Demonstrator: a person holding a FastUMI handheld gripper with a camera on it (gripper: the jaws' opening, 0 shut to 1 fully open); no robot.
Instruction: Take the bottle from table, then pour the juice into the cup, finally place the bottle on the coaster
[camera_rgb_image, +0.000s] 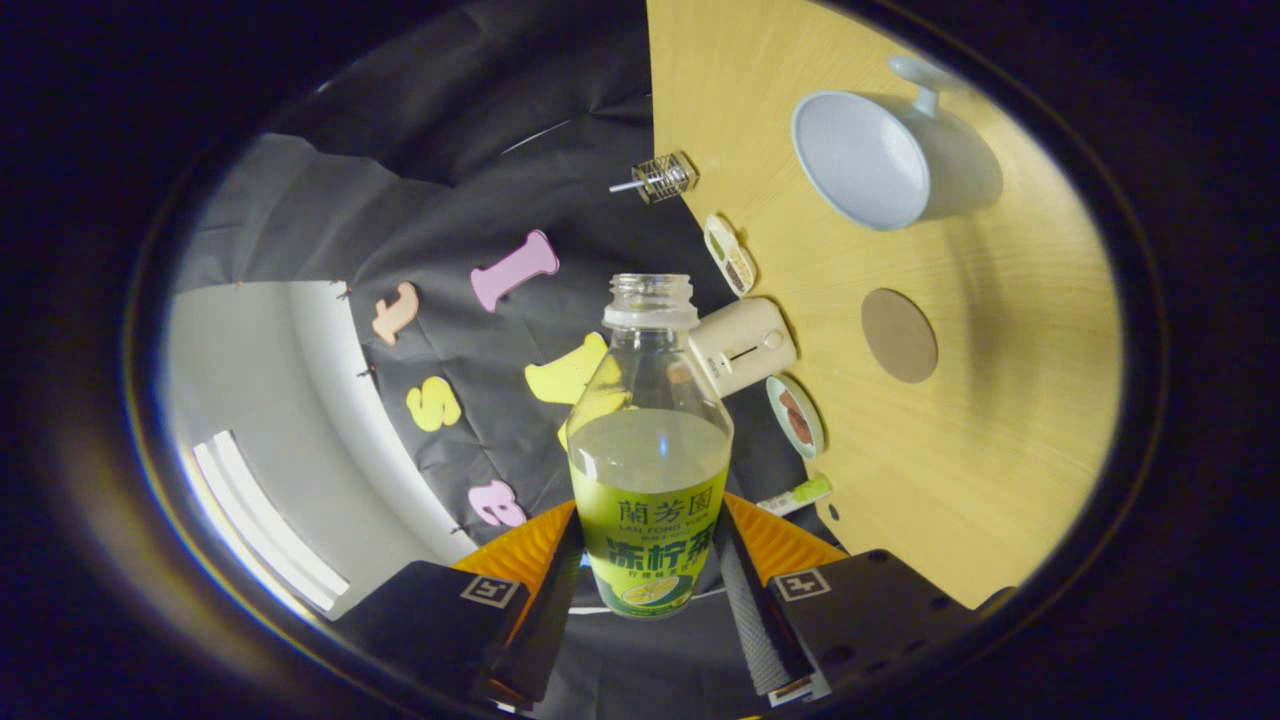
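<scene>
Now, as the gripper view has it:

Gripper: the gripper (648, 580) has its two fingers closed on the lower, labelled part of the bottle, one finger pressing on each side of it.

Bottle: the clear plastic juice bottle (648, 450) sits between the fingers, held off the table; its neck points away from the gripper and its mouth is uncapped.

Juice: pale yellow-green liquid fills the labelled lower body up to a level just above the label; the shoulder and neck above that are clear.

Label: a green and yellow wrapper rings the lower body, where the fingers grip.

Table: the light wooden table (1000, 480) appears tilted steeply, lying beyond the bottle on one side.

Cup: a pale blue-white cup (865, 160) with a handle stands on the table, well apart from the bottle; its inside looks bare.

Coaster: a round brown coaster (899, 335) lies flat on the wood, between the cup and the gripper's side of the table, nothing on it.

Table edge: along the edge nearest the bottle stand a cream-coloured small appliance (745, 345), a small dish with something reddish brown in it (797, 415), an oval compartment dish (729, 255) and a small wire-caged object (662, 177).

Near the fingers: a short green and white tube (797, 495) lies at the table edge, just beside the bottle's label.
</scene>
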